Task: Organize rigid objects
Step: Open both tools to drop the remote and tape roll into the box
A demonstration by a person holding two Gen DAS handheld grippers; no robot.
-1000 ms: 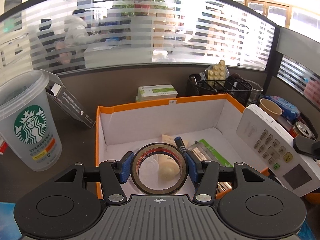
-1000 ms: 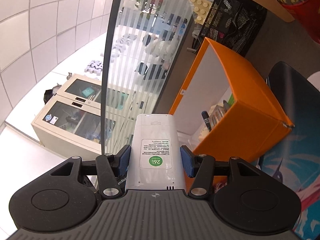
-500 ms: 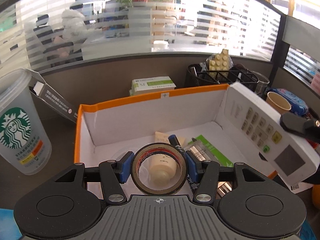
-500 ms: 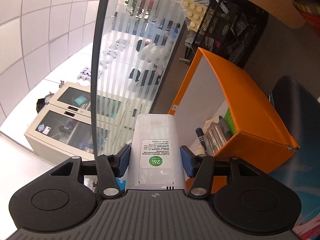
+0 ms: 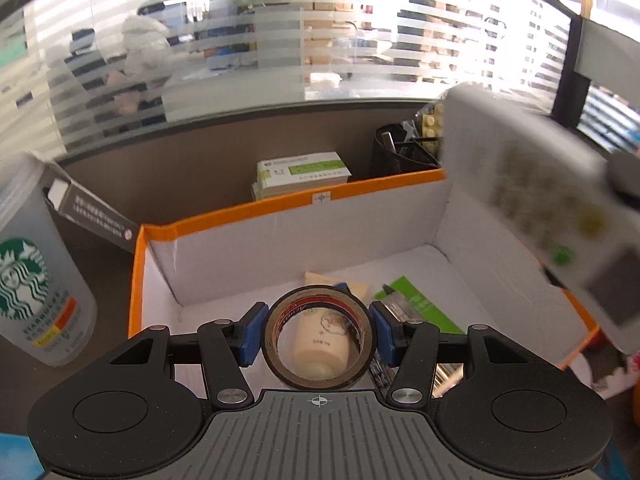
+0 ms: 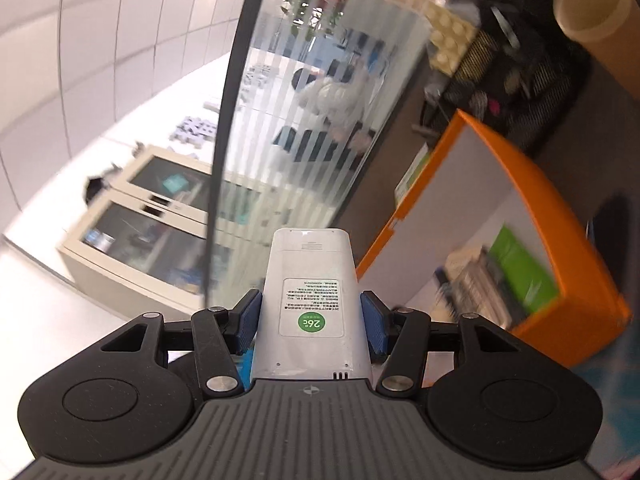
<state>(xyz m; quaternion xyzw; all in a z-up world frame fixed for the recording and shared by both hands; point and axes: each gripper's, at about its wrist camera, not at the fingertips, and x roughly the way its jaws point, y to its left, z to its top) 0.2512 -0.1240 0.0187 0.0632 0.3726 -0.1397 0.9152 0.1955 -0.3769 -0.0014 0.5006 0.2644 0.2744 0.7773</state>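
My left gripper is shut on a brown roll of tape, held over the front of the orange box. Inside the box lie a cream tube, a green packet and a pen. My right gripper is shut on a white remote control, label side up. The remote also shows, blurred, in the left wrist view above the box's right wall. The orange box shows to the right in the right wrist view.
A Starbucks cup stands left of the box. A green-and-white carton and a black mesh organizer sit behind it. A paper cup stands far right. A glass partition runs along the desk's back.
My right gripper has carried the remote up and leftward over the box's right wall. My left gripper with the tape has shifted a little further over the box.
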